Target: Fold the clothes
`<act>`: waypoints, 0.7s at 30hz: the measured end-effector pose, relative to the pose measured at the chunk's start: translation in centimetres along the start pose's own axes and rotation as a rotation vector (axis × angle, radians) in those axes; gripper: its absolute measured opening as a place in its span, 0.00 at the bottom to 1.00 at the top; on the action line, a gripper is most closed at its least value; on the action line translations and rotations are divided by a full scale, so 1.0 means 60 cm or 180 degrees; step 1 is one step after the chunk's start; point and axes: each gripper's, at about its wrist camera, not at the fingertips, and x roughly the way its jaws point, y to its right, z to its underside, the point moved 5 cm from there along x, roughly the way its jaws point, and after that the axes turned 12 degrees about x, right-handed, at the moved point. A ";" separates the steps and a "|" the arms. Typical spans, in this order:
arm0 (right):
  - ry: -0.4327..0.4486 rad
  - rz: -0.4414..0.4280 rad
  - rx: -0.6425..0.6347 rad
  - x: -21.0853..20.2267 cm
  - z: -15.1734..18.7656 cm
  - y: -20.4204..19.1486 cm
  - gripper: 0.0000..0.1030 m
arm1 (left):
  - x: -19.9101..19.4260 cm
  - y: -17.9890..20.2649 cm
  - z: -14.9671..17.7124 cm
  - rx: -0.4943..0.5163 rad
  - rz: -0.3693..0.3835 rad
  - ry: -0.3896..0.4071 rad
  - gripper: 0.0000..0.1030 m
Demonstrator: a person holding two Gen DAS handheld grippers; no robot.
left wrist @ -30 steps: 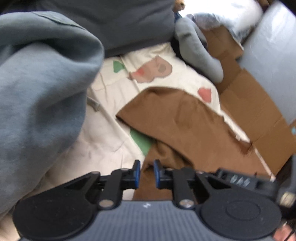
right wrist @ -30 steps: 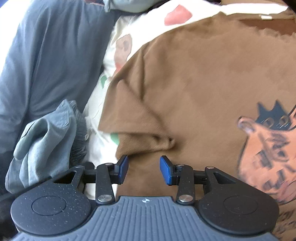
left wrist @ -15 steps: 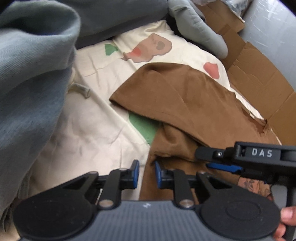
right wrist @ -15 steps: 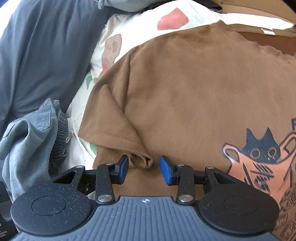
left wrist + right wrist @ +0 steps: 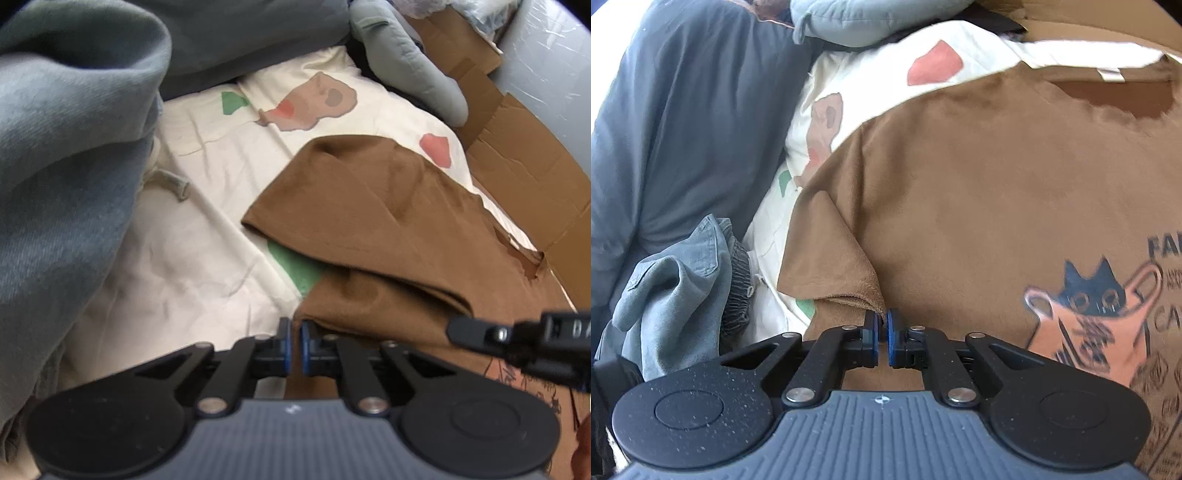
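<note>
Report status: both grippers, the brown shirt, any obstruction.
Left gripper just closed on brown shirt side edge. Right gripper just closed at sleeve hem. Grey clothes beside, not blocking.

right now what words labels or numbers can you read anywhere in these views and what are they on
"FA" (cut off by the picture's edge): top line of the print on the brown t-shirt, above the cat graphic.
"CA" (cut off): same print, right of the cat.
Small lines of print between those two, and the pattern below them: too blurred to read.
"DA" (partly cut off, blurred): white letters on the right tool, seen from the left wrist view.
White neck tag on the shirt: no text readable.
</note>
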 end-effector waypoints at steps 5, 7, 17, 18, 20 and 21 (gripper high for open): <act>-0.0117 0.0173 -0.0005 0.036 0.027 0.026 0.03 | -0.004 -0.001 -0.005 0.0021 0.0013 -0.0079 0.11; -0.0116 0.0189 -0.0031 0.041 0.029 0.030 0.05 | -0.014 -0.004 -0.008 0.0016 0.0055 -0.0089 0.20; -0.0077 0.0167 -0.0012 0.018 0.026 0.025 0.26 | -0.061 -0.010 -0.065 0.0248 -0.0006 0.0131 0.28; -0.0068 0.0167 -0.0022 0.016 0.026 0.021 0.26 | -0.059 -0.011 -0.073 0.0287 -0.0036 0.0158 0.30; -0.0040 0.0145 -0.0032 0.010 0.026 0.016 0.26 | -0.050 -0.013 -0.085 0.0361 -0.0101 0.0193 0.30; -0.0019 0.0136 -0.0043 0.007 0.025 0.014 0.26 | -0.044 -0.014 -0.090 0.0393 -0.0134 0.0209 0.30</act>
